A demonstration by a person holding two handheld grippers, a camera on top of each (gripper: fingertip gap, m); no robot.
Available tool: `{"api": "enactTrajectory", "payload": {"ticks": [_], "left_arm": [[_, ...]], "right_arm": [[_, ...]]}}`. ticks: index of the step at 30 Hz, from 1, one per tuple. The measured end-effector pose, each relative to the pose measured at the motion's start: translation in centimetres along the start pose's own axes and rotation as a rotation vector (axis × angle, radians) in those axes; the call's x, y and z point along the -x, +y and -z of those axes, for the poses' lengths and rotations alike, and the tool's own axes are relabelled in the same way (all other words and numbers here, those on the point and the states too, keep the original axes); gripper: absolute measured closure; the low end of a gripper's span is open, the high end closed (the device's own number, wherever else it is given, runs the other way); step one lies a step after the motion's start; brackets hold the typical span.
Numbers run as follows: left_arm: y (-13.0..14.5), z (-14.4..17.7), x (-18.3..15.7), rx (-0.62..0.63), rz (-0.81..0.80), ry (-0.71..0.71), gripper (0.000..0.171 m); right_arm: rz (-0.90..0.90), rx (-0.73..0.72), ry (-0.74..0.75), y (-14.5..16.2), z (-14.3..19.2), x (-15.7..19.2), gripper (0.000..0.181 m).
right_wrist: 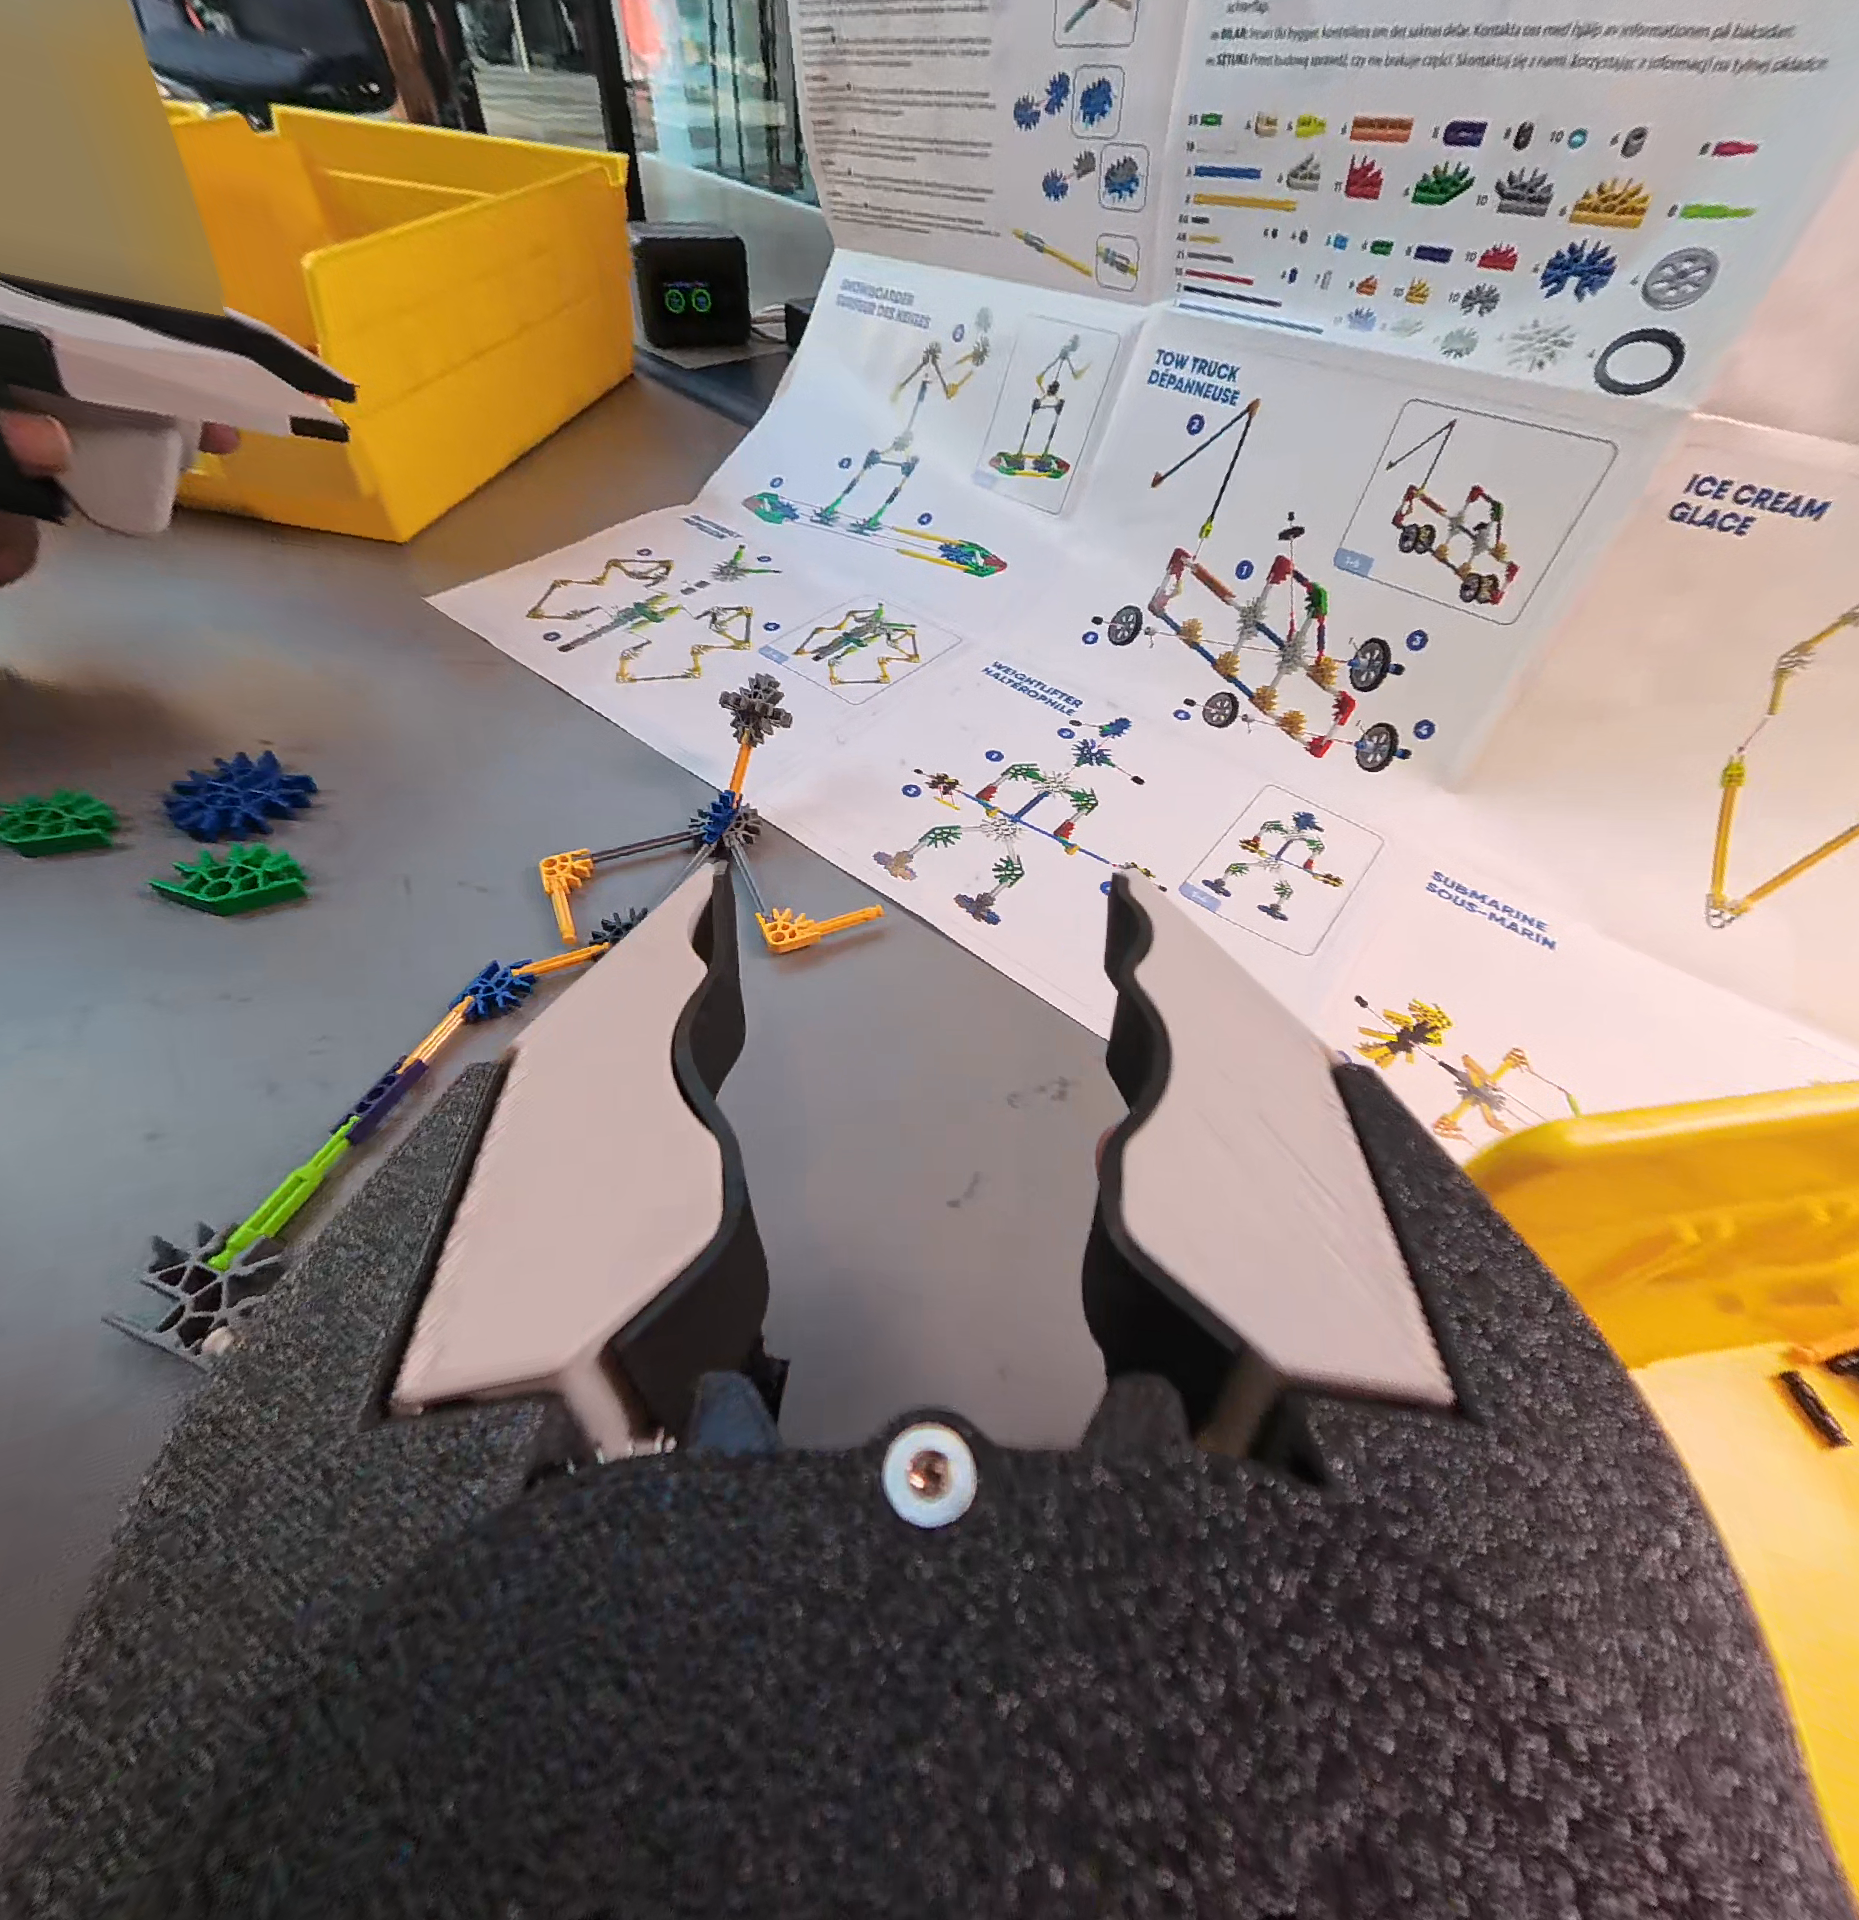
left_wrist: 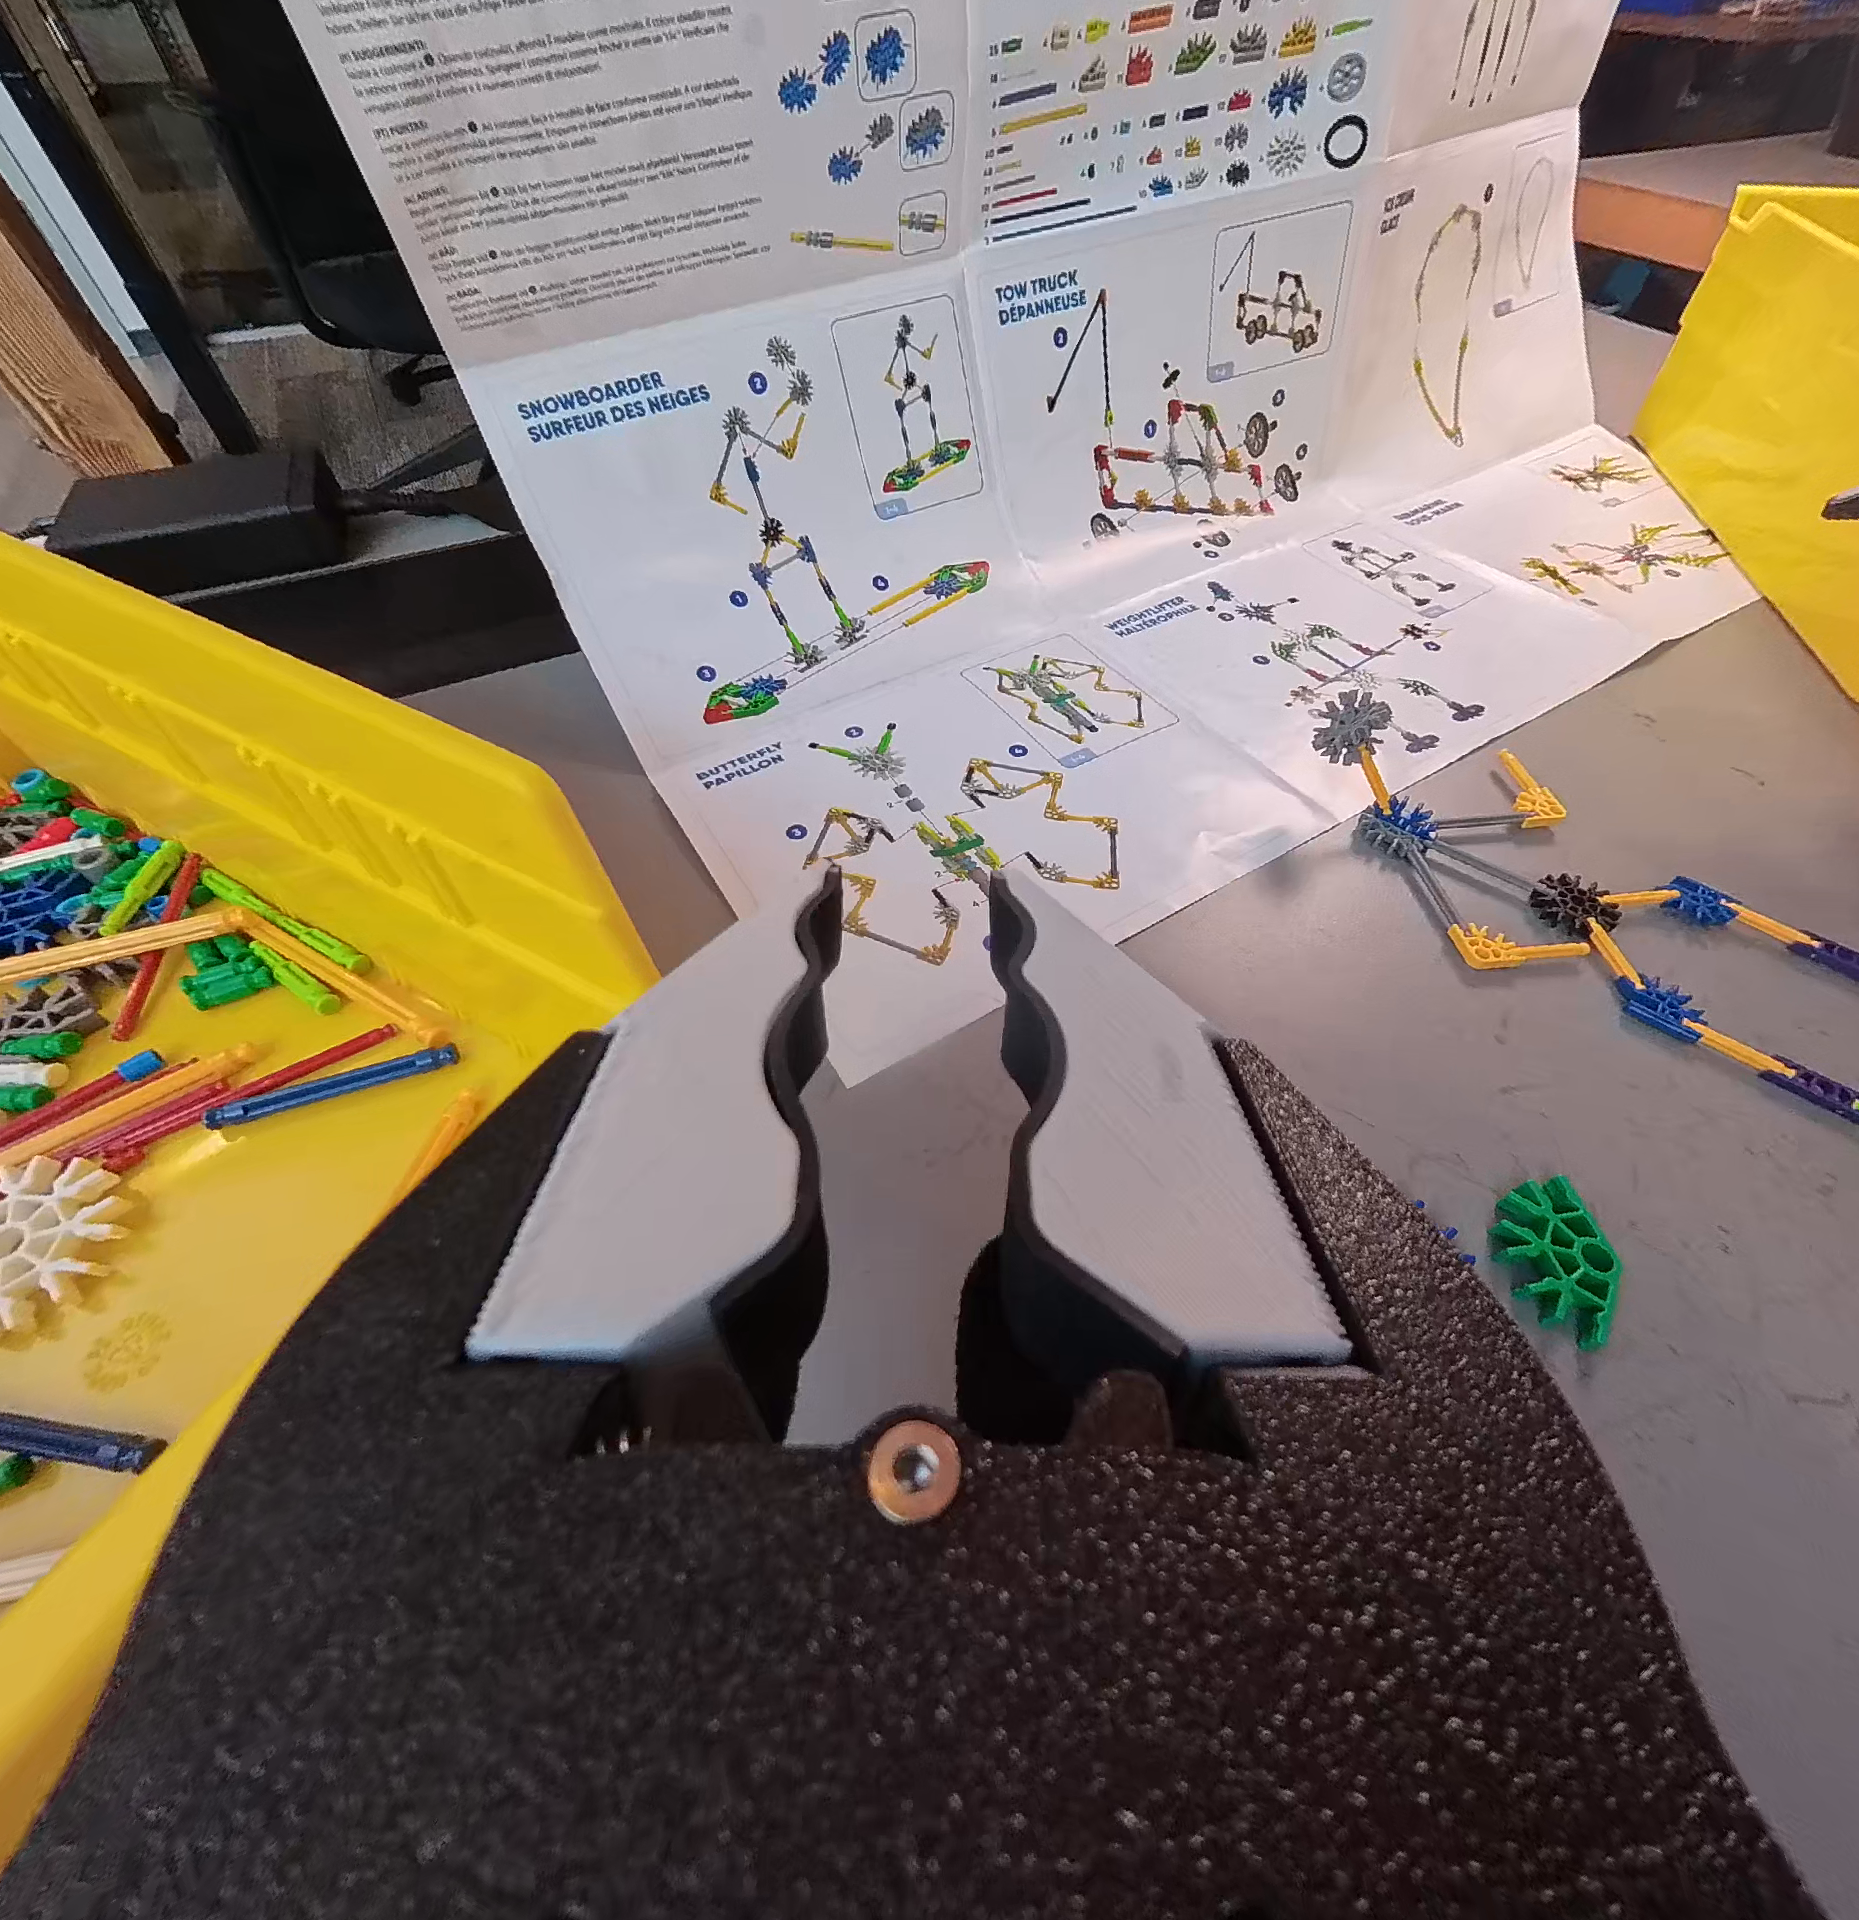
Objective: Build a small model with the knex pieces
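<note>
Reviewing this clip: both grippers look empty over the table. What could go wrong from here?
The right gripper hangs open just above the half-built rod figure; its fingertip might knock the figure or pull a joint apart. The loose green connectors and blue connector lie flat on the table, so they may slide away rather than be gripped. The left gripper could crease the instruction sheet below it.

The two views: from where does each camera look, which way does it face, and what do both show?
Left wrist view: sits on the left tool, open, facing the sheet; a parts bin at its left.
Right wrist view: sits on the right tool, open, facing the same sheet; the left tool and a hand show.
Shared: sheet, rod figure, green piece.
</note>
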State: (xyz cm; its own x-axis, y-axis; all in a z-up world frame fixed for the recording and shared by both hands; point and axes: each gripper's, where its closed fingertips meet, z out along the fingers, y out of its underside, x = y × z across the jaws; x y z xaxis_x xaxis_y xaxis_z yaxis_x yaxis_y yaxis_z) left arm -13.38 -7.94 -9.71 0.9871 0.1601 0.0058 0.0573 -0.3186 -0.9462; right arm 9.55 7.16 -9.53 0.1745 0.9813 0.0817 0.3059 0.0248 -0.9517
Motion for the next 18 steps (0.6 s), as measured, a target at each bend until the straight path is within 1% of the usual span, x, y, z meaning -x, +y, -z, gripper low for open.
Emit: {"api": "enactTrajectory", "payload": {"ticks": [3, 5, 6, 8, 9, 11, 12, 13, 15, 18], "left_arm": [[-0.5, 0.3, 0.5, -0.017, -0.015, -0.027, 0.144], [-1.5, 1.0, 1.8, -0.037, -0.047, -0.084, 0.146], [-2.6, 1.7, 3.1, -0.056, -0.073, -0.139, 0.146], [-5.7, 3.9, 6.5, -0.086, -0.126, -0.26, 0.147], [-6.8, 4.8, 8.5, -0.051, -0.156, -0.309, 0.147], [-7.6, 5.8, 12.6, 0.104, -0.233, -0.38, 0.148], [-7.3, 5.8, 14.6, 0.209, -0.255, -0.388, 0.148], [-6.4, 5.4, 16.3, 0.333, -0.247, -0.361, 0.148], [-3.2, 4.3, 18.2, 0.589, -0.178, -0.226, 0.147], [0.9, 2.7, 20.5, 0.833, -0.119, -0.125, 0.147]], "right_arm": [[0.013, 0.013, 0.004, 0.2, -0.1, 0.1, 0.112], [0.019, 0.019, 0.007, 0.2, -0.2, 0.1, 0.114], [0.019, 0.024, 0.013, 0.3, -0.3, 0.1, 0.114], [0.022, 0.032, 0.019, 0.4, -0.3, 0.0, 0.115], [0.027, 0.033, 0.019, 0.4, -0.4, 0.1, 0.115], [0.04, 0.033, 0.016, 0.4, -0.3, 0.3, 0.116], [0.047, 0.031, 0.014, 0.4, -0.3, 0.4, 0.116], [0.052, 0.03, 0.011, 0.3, -0.3, 0.5, 0.117], [0.063, 0.03, 0.007, 0.4, -0.2, 0.8, 0.118], [0.075, 0.032, 0.004, 0.4, 0.0, 1.1, 0.119]]}}
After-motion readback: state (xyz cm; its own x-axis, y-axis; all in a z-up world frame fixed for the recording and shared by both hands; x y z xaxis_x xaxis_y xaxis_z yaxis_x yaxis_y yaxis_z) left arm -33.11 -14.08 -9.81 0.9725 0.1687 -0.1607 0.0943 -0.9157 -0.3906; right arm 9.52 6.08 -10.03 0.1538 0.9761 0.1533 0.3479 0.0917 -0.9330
